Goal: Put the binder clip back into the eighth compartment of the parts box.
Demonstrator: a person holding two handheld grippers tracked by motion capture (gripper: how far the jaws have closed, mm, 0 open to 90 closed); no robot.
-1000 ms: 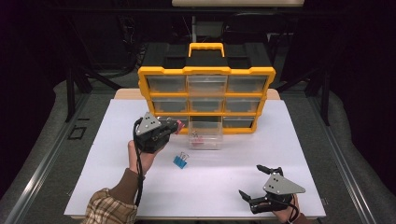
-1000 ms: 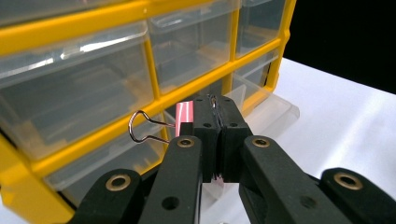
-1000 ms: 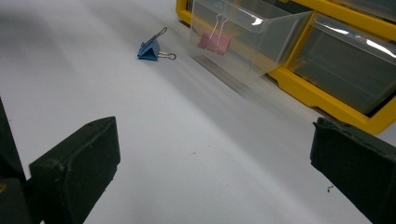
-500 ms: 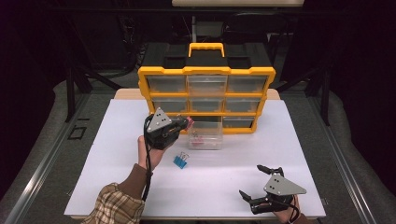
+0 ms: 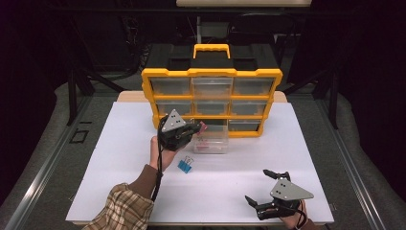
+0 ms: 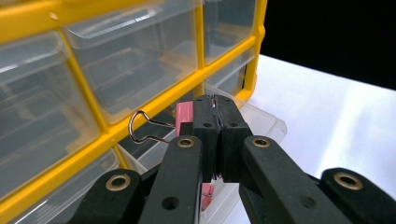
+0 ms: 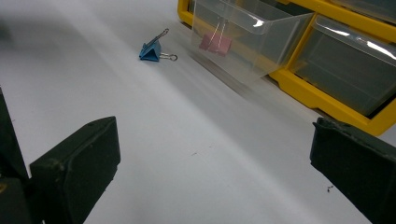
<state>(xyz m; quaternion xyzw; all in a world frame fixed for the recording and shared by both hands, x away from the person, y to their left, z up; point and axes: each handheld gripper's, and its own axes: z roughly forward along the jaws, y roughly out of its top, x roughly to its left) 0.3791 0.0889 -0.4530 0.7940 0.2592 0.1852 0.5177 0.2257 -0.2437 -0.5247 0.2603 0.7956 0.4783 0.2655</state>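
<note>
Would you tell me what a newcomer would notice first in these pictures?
The yellow drawer organizer at the back of the white table, with one clear drawer pulled out in front. Over that drawer, the left gripper pinches a pink binder clip; a blue binder clip lies nearby.

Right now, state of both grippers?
Left gripper: shut on a pink binder clip, above the pulled-out clear drawer.
Right gripper: open, holding nothing.

No lettering or label seems legible anywhere, though small print could escape these views
</note>
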